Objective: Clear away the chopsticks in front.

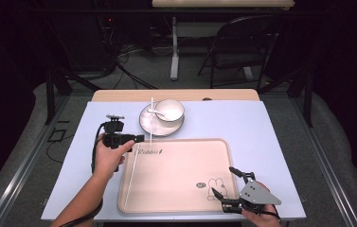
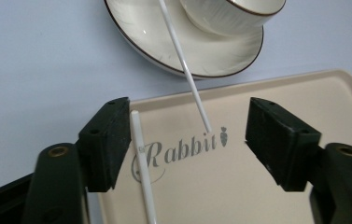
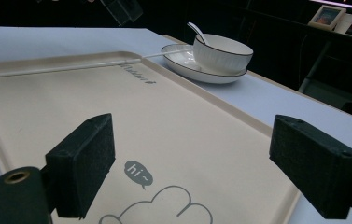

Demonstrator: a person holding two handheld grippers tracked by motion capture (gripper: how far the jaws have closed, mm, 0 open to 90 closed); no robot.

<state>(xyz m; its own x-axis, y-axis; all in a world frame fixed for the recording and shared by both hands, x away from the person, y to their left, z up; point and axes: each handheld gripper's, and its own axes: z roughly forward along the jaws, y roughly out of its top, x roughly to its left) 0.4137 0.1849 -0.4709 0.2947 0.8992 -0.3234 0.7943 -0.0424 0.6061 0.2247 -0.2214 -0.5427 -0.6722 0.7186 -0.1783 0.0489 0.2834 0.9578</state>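
Note:
My left gripper [image 1: 136,138] [image 2: 187,121] hovers open over the tray's far left corner. One white chopstick [image 2: 143,172] [image 1: 131,177] lies flat along the left side of the beige tray [image 1: 181,179], just beside one jaw and untouched. A second white chopstick [image 2: 185,70] [image 1: 152,120] leans across the plate [image 2: 136,28] with its tip down on the tray by the word "Rabbit". On the plate stands a white bowl [image 1: 170,111] [image 3: 222,53] with a spoon [image 3: 196,30] in it. My right gripper [image 1: 224,182] [image 3: 192,144] is open and empty over the tray's near right corner.
A pale blue cloth [image 1: 242,123] covers the table around the tray. Behind the table stand a desk leg [image 1: 174,52], a folding chair [image 1: 242,42] and loose cables on the floor.

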